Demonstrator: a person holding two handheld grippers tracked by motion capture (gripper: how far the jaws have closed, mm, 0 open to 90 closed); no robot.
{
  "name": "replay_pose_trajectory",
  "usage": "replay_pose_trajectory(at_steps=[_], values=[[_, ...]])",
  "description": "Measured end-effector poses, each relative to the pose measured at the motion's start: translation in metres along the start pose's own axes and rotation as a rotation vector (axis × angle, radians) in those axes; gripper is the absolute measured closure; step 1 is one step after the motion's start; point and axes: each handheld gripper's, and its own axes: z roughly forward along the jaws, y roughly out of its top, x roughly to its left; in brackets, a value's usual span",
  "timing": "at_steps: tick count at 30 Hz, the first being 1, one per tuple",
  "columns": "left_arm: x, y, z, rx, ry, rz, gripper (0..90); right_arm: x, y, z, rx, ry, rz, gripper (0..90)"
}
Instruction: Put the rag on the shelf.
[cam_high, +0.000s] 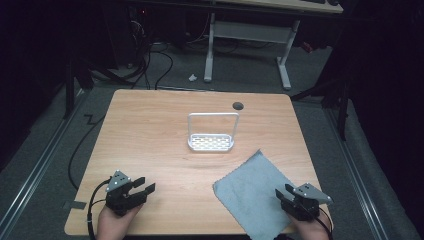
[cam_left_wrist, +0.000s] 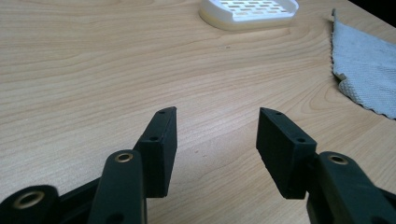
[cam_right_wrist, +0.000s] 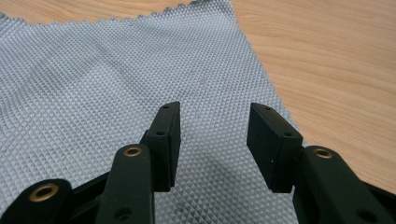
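High view: at the bottom of the frame my left gripper (cam_high: 145, 185) and right gripper (cam_high: 281, 193) both sit wide open, holding nothing. The right hovers over the grey cloth (cam_high: 252, 192) at lower right, so I'd pinch its near edge cleanly. The white rack (cam_high: 211, 142) stands beyond, mid-desk.

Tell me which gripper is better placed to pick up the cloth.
Right. The right gripper hangs open directly over the cloth, near its right edge. The left gripper, also open, is over bare table, well apart from the cloth.
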Motion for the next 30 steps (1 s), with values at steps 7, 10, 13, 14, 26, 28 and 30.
replay_pose_trajectory(at_steps=[7, 10, 13, 14, 26, 28, 30], values=[[0.0, -0.001, 0.001, 0.009, 0.004, 0.001, 47.3, 0.004, 0.0, -0.002, -0.007, 0.014, -0.014, 54.8], [0.001, -0.001, 0.0, 0.0, 0.005, -0.002, 47.3, 0.006, -0.001, -0.003, 0.004, 0.029, -0.018, 55.0], [0.001, 0.0, -0.001, -0.001, 0.007, -0.001, 47.3, 0.007, -0.002, -0.003, 0.011, 0.036, -0.021, 55.3], [0.002, 0.0, -0.002, -0.006, 0.008, -0.002, 47.3, 0.007, -0.003, -0.004, 0.012, 0.038, -0.014, 55.4], [-0.003, 0.002, -0.002, 0.047, -0.009, 0.027, 76.0, 0.011, -0.005, -0.004, 0.091, 0.1, -0.03, 90.0], [-0.004, 0.002, -0.001, 0.045, -0.007, 0.028, 75.7, 0.015, -0.005, -0.002, 0.106, 0.111, -0.049, 90.0], [-0.004, 0.001, 0.0, 0.047, -0.016, 0.022, 72.6, 0.02, -0.004, 0.001, 0.116, 0.126, -0.063, 90.0]])
